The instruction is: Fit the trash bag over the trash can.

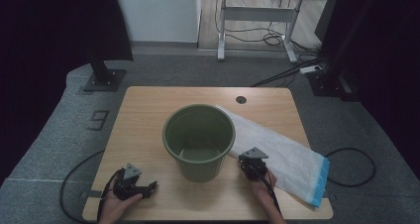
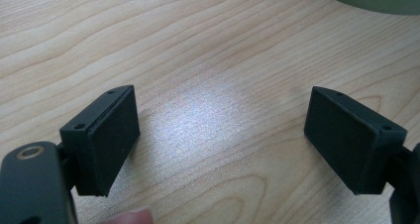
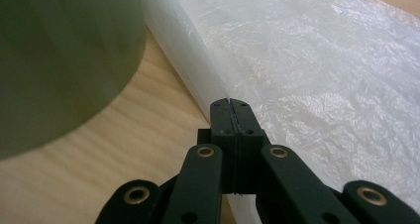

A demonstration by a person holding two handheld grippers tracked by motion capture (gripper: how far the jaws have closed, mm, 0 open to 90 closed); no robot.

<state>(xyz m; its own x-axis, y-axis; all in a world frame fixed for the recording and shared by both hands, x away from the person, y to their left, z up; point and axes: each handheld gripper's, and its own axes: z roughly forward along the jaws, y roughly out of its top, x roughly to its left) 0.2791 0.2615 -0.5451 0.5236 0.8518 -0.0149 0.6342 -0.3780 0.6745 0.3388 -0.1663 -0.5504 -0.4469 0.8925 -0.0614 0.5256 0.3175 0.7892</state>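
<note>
Right gripper (image 3: 231, 102) is clamped, seemingly on the plastic bag's (image 1: 292, 157) near edge beside the green bucket (image 1: 199, 140); left gripper (image 2: 220, 135) gapes idle. Next: lift it over the rim.

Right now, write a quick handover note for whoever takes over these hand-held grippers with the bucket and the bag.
Left hand-held gripper: jaws wide open, nothing between them, resting low over the wooden table left of the green bucket.
Right hand-held gripper: jaws shut at the folded near edge of the white plastic bag; it looks pinched, though the film between the pads is hard to see.
Bag lies flat on the table, right of the bucket and touching it.
Done: bag edge apparently gripped.
Left: probably lifting the bag, opening it and lining the bucket, which appears empty.
</note>
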